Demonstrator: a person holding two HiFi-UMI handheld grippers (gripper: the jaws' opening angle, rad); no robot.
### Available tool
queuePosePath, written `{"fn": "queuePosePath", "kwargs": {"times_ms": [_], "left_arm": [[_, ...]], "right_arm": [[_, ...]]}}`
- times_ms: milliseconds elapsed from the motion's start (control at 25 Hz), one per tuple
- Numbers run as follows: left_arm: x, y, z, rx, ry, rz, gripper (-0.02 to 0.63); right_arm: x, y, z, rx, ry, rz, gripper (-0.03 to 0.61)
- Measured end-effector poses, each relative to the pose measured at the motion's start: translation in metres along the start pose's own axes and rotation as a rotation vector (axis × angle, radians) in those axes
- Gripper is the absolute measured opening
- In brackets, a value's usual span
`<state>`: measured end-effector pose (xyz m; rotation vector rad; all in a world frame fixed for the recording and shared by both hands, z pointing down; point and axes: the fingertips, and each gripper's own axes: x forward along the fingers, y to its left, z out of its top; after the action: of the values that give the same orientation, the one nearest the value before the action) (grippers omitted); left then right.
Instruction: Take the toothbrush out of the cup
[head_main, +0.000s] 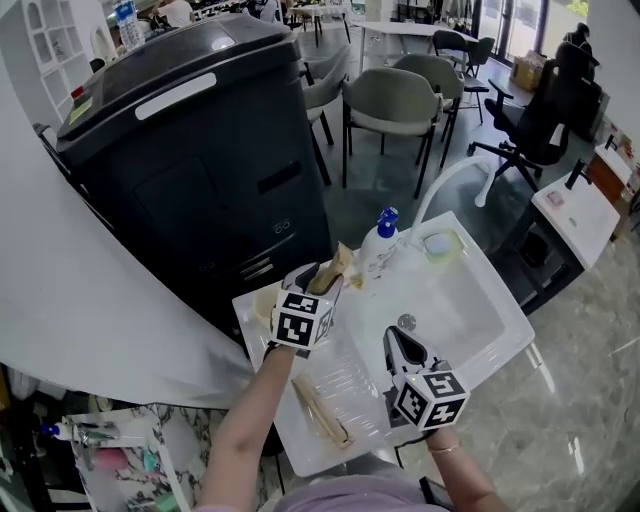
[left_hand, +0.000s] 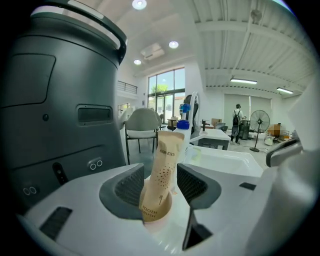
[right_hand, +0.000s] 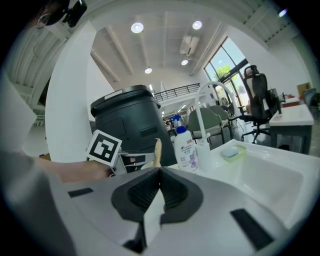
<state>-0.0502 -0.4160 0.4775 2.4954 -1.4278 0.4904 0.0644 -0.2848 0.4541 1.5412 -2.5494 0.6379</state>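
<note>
Toothbrush (left_hand: 165, 155) is leaning in the cup (left_hand: 156, 220) at the sink's (head_main: 505, 330) left edge, released left claw (left_hand: 160, 172) straddling both. Bottle (head_main: 378, 245) is standing behind; right claw (right_hand: 160, 172) is hanging clenched.

The toothbrush packet (left_hand: 162, 175) is matt brown paper with speckled print. The cup (left_hand: 159, 222) is smooth and pale. The sink (head_main: 470, 310) is glossy white, the bin (head_main: 190, 150) dark matt plastic. The left tool (left_hand: 161, 172) has dark ribbed pads (left_hand: 131, 186).

My left claw (head_main: 318, 280) and right claw (head_main: 397, 345) have white shells and dark grey ribbed pads (left_hand: 132, 187). Each carries a black-and-white marker cube (head_main: 303, 320). My lilac top (head_main: 350, 495) shows at six o'clock.
</note>
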Motion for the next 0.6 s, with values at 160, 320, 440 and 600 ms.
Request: {"fn": "queuePosePath", "kwargs": {"times_ms": [160, 320, 440, 600], "left_arm": [[0.017, 0.0, 0.001, 0.029, 0.016, 0.007, 0.19], [0.024, -0.002, 0.003, 0.062, 0.018, 0.014, 0.175], [0.027, -0.003, 0.003, 0.069, 0.024, 0.001, 0.149], [0.024, -0.001, 0.003, 0.052, 0.009, 0.008, 0.061]], "right_arm": [[0.006, -0.009, -0.002, 0.009, 0.014, -0.008, 0.005], [0.007, -0.015, -0.005, 0.017, 0.026, -0.015, 0.005], [0.008, -0.015, -0.006, 0.021, 0.028, -0.016, 0.005], [0.007, -0.013, -0.006, 0.022, 0.029, -0.017, 0.005]]}}
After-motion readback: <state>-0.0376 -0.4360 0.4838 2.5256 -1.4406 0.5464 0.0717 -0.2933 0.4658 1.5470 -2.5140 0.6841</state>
